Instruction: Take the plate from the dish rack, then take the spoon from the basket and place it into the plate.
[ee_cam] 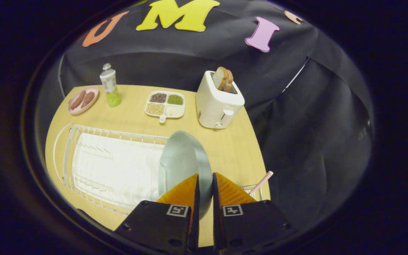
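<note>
A pale grey-green plate [184, 159] stands on edge between my two fingers, its rim clamped by them. My gripper [205, 177] is shut on the plate, holding it just to the right of the white wire dish rack [112, 166]. Right of the fingers, part of a wire basket [255, 191] shows, with a pink checked spoon handle [261, 181] sticking up out of it. The spoon's bowl is hidden behind my right finger.
On the wooden table [232, 148] beyond the plate stand a white toaster [218, 104] with bread slices, a divided tray of grains [165, 104], a green bottle [110, 86] and a pink dish [83, 100] with sausages. The table's right edge lies close beside the basket.
</note>
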Demonstrator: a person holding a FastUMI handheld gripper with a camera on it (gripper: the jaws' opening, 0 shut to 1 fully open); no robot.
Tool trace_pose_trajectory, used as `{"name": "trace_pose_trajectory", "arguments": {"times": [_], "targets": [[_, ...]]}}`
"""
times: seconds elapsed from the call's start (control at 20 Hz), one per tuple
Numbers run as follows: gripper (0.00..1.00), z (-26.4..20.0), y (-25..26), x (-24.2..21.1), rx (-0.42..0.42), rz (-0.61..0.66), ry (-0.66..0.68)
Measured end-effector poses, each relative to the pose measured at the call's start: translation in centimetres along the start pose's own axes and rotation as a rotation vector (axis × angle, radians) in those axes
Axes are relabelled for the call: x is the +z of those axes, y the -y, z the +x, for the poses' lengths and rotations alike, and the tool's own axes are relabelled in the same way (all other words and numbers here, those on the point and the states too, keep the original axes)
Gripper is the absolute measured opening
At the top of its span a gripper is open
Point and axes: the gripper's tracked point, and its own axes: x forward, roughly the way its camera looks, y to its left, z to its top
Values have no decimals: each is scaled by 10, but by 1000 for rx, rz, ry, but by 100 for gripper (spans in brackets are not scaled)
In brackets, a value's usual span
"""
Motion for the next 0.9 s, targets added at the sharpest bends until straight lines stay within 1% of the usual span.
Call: {"name": "trace_pose_trajectory", "arguments": {"times": [0.15, 0.25, 0.35, 0.45, 0.65, 0.7, 0.75, 0.9], "targets": [[13, 1, 5, -1, -74, 6, -11], [10, 1, 5, -1, -89, 27, -11], [9, -3, 5, 2, -104, 37, 2], [9, -10, 11, 11, -140, 39, 48], [9, -21, 8, 15, -170, 57, 92], [9, -23, 9, 18, -184, 70, 120], [9, -29, 19, 27, -243, 78, 176], [9, -60, 32, 50, -341, 85, 349]]}}
